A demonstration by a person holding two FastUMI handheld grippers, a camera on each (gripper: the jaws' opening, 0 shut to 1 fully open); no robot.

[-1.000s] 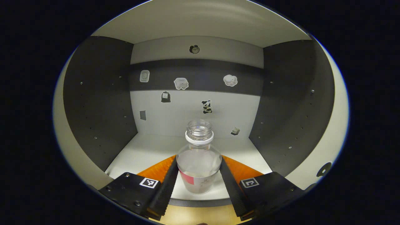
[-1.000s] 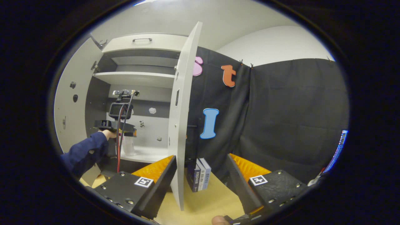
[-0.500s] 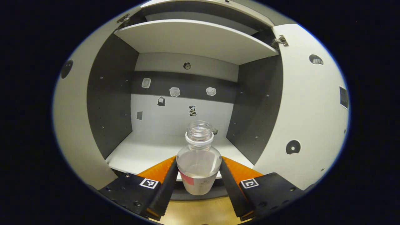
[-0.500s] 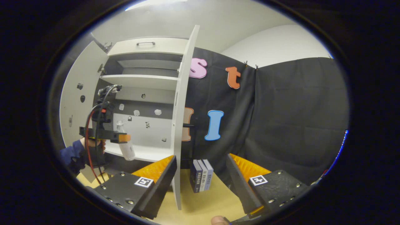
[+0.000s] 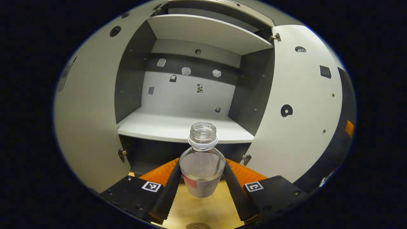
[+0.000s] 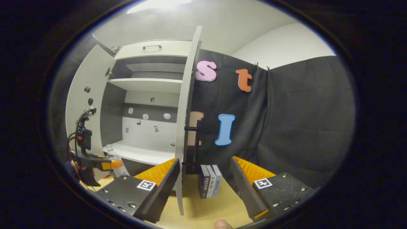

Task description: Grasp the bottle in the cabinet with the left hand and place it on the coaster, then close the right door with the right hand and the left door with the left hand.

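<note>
So the left gripper [image 5: 202, 181] was pinching the bottle [image 5: 202, 165] on both sides, out in front of the cabinet [image 5: 187, 125], above the wooden table [image 5: 203, 208]. Right gripper [image 6: 203, 178] was spread wide with nothing between its fingers, by the right door [image 6: 186, 121]'s edge, both doors open.

My right tongs [image 6: 203, 178] stand apart with nothing between the fingers, hovering over the wooden bench [image 6: 210, 206]. At twelve o'clock, just ahead of my left finger, the edge of the cabinet's right door [image 6: 186, 121] faces me, swung wide. Between my fingers sit three books [image 6: 210, 184], upright on the bench. Toward ten o'clock the cabinet [image 6: 143, 108] gapes, its left door [image 6: 84, 95] open too. At nine o'clock my left tongs [image 6: 111, 163] hold a clear bottle [image 6: 112, 154] in front of the lower shelf [image 6: 140, 152]; I can't judge how its fingers sit.
</note>
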